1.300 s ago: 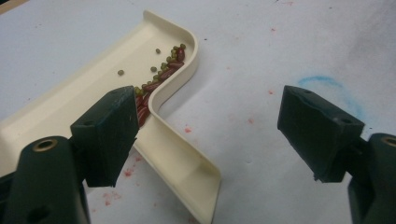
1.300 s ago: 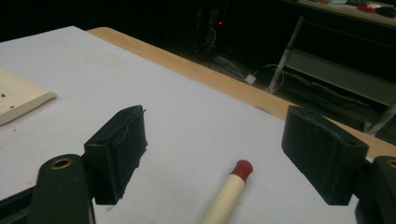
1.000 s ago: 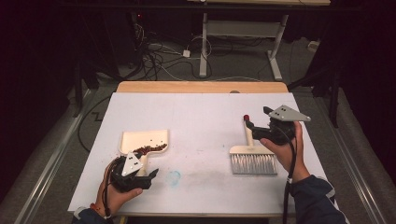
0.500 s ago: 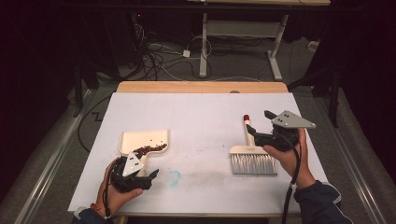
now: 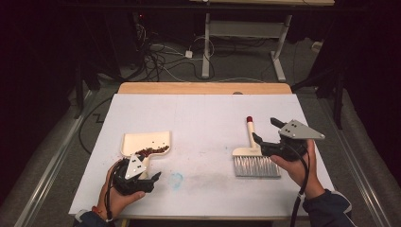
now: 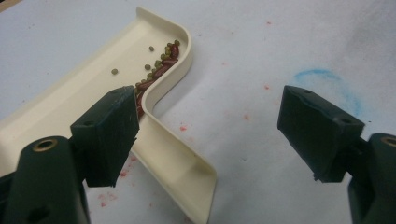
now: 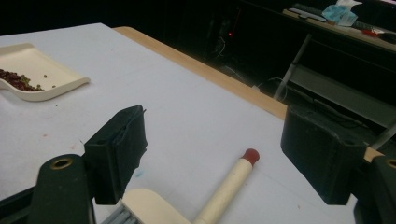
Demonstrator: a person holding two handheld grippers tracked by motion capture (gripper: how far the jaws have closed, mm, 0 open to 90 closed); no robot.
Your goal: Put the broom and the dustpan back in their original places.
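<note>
Rightward and slightly back from the brush drifts the right hand-held gripper (image 5: 265, 131); the left one stays put.

Left hand-held gripper (image 5: 143, 171) sits near the front-left corner of the white surface (image 5: 203, 118), jaws spread wide with nothing between them, one jaw over the handle of the cream dustpan (image 6: 154, 116). Red and green beans (image 6: 159, 67) (a small heap) lie against the dustpan's curved back wall. Right hand-held gripper hovers open and empty just above the brush (image 5: 254, 153), which lies flat near the right edge, its red-tipped handle (image 7: 229, 184) pointing toward the far edge, bristles toward the front. A faint blue smudge (image 5: 176, 179) marks the surface between the two hands.
</note>
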